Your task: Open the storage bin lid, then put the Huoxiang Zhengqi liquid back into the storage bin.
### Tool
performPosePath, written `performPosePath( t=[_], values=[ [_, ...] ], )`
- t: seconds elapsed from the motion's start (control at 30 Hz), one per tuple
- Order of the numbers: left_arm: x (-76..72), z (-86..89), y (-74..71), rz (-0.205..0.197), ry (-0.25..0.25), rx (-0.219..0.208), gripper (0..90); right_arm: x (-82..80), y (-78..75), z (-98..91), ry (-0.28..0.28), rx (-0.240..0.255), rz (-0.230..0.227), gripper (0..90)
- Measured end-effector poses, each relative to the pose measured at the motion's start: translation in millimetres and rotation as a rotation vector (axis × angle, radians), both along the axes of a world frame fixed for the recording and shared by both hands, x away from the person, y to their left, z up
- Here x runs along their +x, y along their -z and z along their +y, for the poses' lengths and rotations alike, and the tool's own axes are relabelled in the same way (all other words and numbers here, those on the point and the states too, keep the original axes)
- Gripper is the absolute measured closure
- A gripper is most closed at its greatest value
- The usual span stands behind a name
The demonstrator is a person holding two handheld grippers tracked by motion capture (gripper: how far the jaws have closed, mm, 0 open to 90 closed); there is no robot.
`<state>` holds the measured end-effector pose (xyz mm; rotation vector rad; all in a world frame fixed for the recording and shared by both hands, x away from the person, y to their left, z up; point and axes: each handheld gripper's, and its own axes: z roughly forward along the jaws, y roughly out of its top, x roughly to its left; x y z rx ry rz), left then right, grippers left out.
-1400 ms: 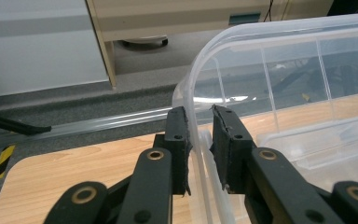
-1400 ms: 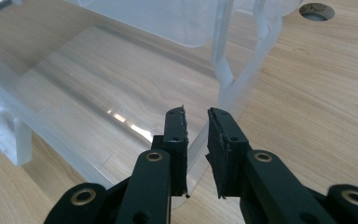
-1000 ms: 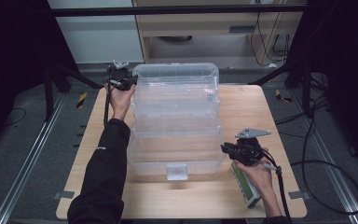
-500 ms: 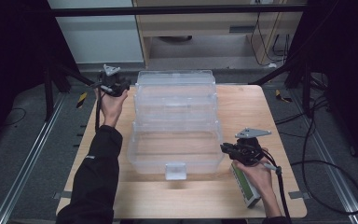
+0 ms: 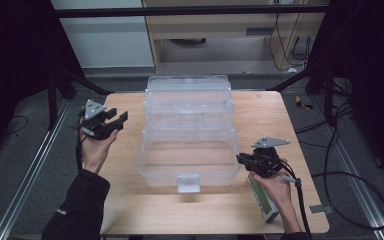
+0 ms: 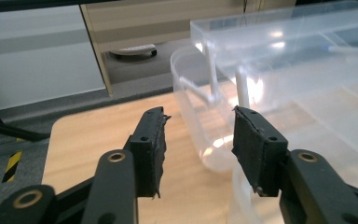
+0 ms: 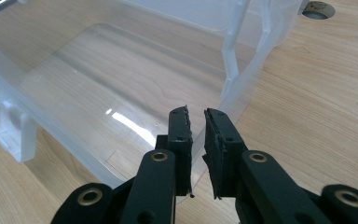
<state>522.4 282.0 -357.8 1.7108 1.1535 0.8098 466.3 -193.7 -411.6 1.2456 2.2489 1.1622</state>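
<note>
Since the earlier frame, left gripper (image 5: 111, 119) has come away from the far left corner of the clear plastic box (image 5: 190, 135) and now sits over the left edge of the wooden table (image 5: 260, 112), apart from the box. Its jaws have just been opening; they stand spread with nothing between them, as the left gripper view (image 6: 199, 140) confirms, the box wall lying beyond the pads.

Clear plastic box: centre of the table, lid swung up and lying back toward the far side, open tub toward the near side, white latch tab (image 5: 188, 183) on the near wall.

Right gripper (image 5: 243, 161): at the near right corner of the box, held by the right hand (image 5: 275, 187), in the same place as before. In the right gripper view (image 7: 196, 135) its jaws are drawn close on the thin rim of the box, which runs up between the pads; pinching that rim.

Left hand (image 5: 96, 150): palm up, dark sleeve (image 5: 77, 210) at the near left.

Green and white device (image 5: 262, 200): on the table under the right hand, near right, just beside the box.
</note>
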Motion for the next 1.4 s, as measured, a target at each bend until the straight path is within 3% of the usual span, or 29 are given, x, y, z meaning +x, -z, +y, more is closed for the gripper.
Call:
performPosePath(
  t=[0.1, 0.23, 0.37, 0.53, 0.73, 1.0, 1.27, 1.4],
  values=[
    [-15.6, 8.5, 12.7, 0.019, -0.008, 0.016, 52.4, 0.2, -0.2, 0.3, 0.0, -0.006, -0.002, 80.8],
    [-37.1, 20.4, 31.1, 0.039, -0.035, -0.022, 51.9, 0.2, -0.3, 1.2, 0.007, -0.01, -0.001, 80.4],
    [-51.0, 25.6, 48.7, 0.061, -0.043, -0.003, 52.6, 0.1, -0.4, 2.0, 0.014, -0.011, 0.002, 80.0],
    [-60.8, 26.3, 65.4, 0.082, -0.02, 0.006, 54.8, 0.2, -0.8, 5.0, 0.023, -0.027, 0.012, 77.0],
    [-65.3, 33.8, 82.5, 0.109, -0.031, 0.025, 54.1, -2.1, -7.2, 2.6, 0.027, -0.019, -0.004, 72.6],
    [-68.2, 39.4, 87.8, 0.103, -0.033, 0.044, 49.3, -7.3, -19.2, -10.4, 0.07, -0.004, 0.001, 59.4],
    [-67.9, 37.0, 87.8, 0.12, -0.037, 0.042, 45.3, -15.0, -36.2, -24.3, 0.102, -0.023, 0.011, 46.9],
    [-68.4, 35.4, 87.2, 0.137, -0.049, 0.049, 43.8, -18.5, -46.6, -30.3, 0.115, -0.051, 0.036, 42.5]
  ],
)
